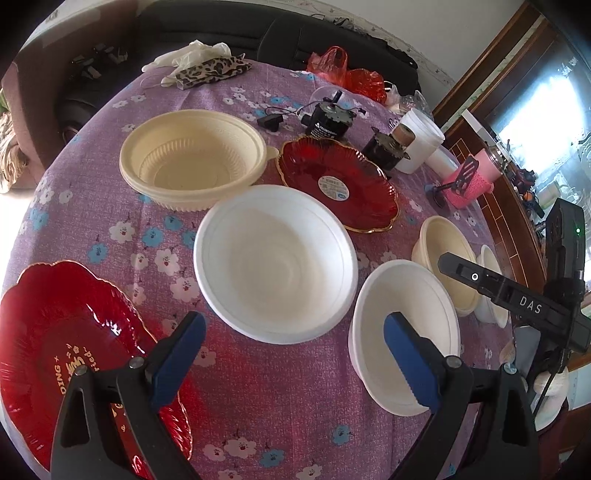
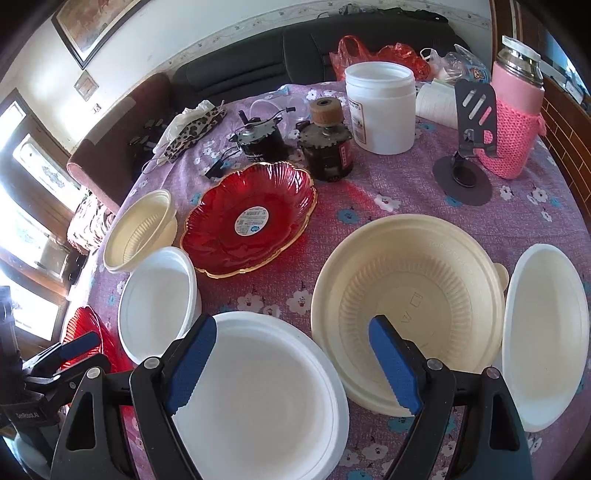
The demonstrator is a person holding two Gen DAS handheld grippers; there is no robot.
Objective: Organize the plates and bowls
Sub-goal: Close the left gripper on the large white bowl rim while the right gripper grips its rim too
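A round table under a purple flowered cloth (image 2: 369, 192) carries scattered bowls and plates. The left gripper (image 1: 295, 354) hangs spread and empty above the cloth, between a red plate (image 1: 66, 347) and two white bowls (image 1: 275, 262). The right gripper (image 2: 291, 362) is also spread wide, holding nothing, poised over a white bowl (image 2: 266, 398) and a cream bowl (image 2: 406, 295) just beside it

I see a dark sofa (image 2: 303, 48) behind the counter (image 2: 388, 184), a framed picture (image 2: 92, 22) on the white wall (image 2: 155, 48), and bright windows (image 2: 33, 206).
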